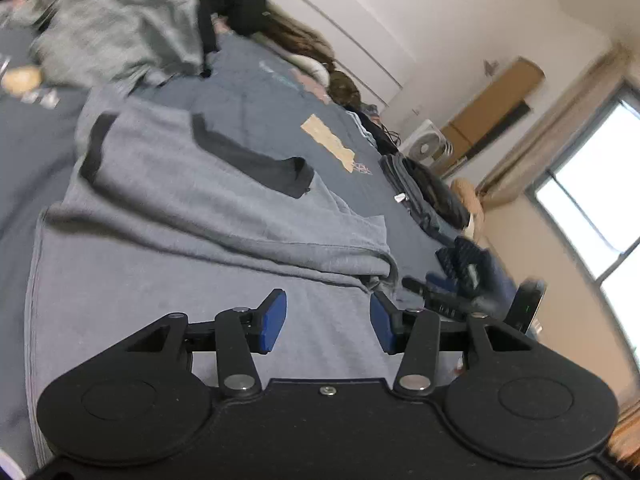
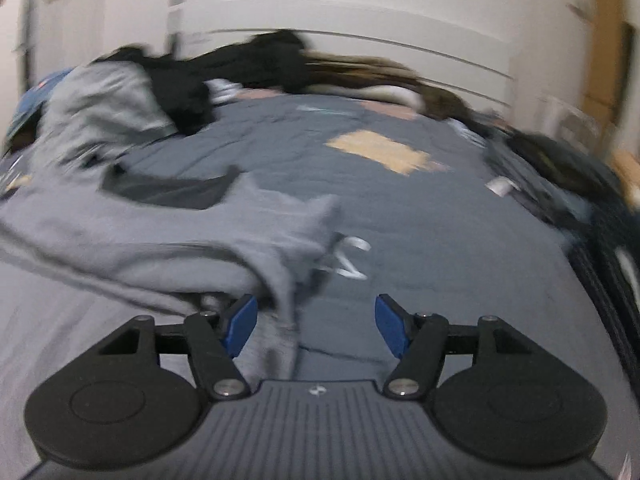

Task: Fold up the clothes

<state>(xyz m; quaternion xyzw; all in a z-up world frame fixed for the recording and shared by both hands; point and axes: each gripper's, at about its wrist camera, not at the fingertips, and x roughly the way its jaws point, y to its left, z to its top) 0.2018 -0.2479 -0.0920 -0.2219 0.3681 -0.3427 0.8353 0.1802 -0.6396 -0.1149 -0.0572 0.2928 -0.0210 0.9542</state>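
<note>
left wrist view: the left gripper [image 1: 328,322] hovers with its jaws apart and nothing between the blue pads [image 1: 274,320], low over a flat layer of the grey garment [image 1: 208,216]. at twelve o'clock lies that garment's folded part with black trim. further off, at one o'clock, a tan patch [image 1: 328,140] marks the dark bedspread [image 1: 260,92]. right wrist view, blurred: the right gripper [image 2: 316,328] stands wide, grey cloth hanging near its left pad; whether they touch is unclear.
</note>
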